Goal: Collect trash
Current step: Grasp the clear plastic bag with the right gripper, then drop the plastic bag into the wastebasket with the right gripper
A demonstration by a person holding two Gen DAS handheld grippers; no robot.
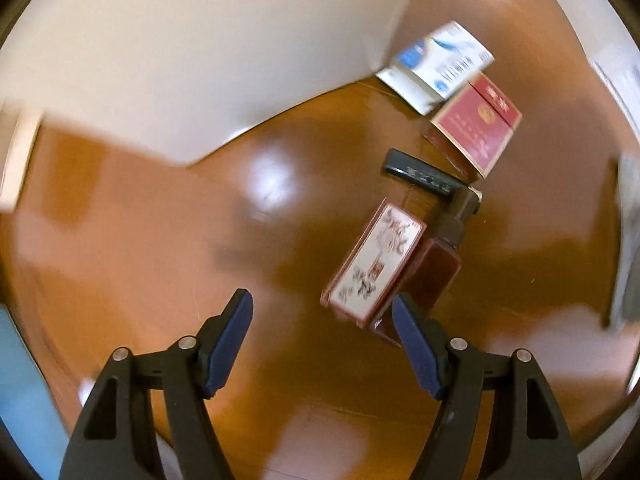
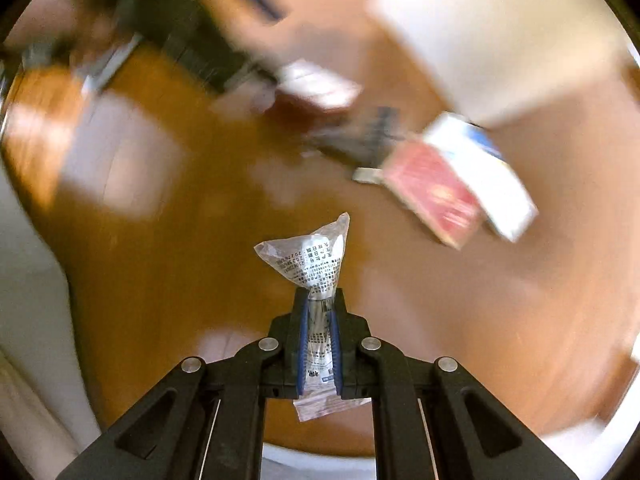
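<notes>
A clear plastic wrapper [image 2: 310,258] with black print is pinched between the blue pads of my right gripper [image 2: 319,300], which is shut on it above the brown wooden table [image 2: 168,248]. The wrapper's wide end fans out past the fingertips. My left gripper [image 1: 322,306] stands open over the table [image 1: 160,240], pointing down, with nothing between its fingers. Its right finger [image 1: 416,340] hangs just in front of a white box with red and black drawings [image 1: 374,262] and a dark red pump bottle [image 1: 434,270].
Beyond them lie a dark flat bar [image 1: 424,172], a red and gold box [image 1: 476,128] and a white and blue packet [image 1: 436,64]. The red box [image 2: 434,196] and white packet [image 2: 480,172] show blurred in the right wrist view. A pale floor [image 1: 180,60] lies past the table's edge.
</notes>
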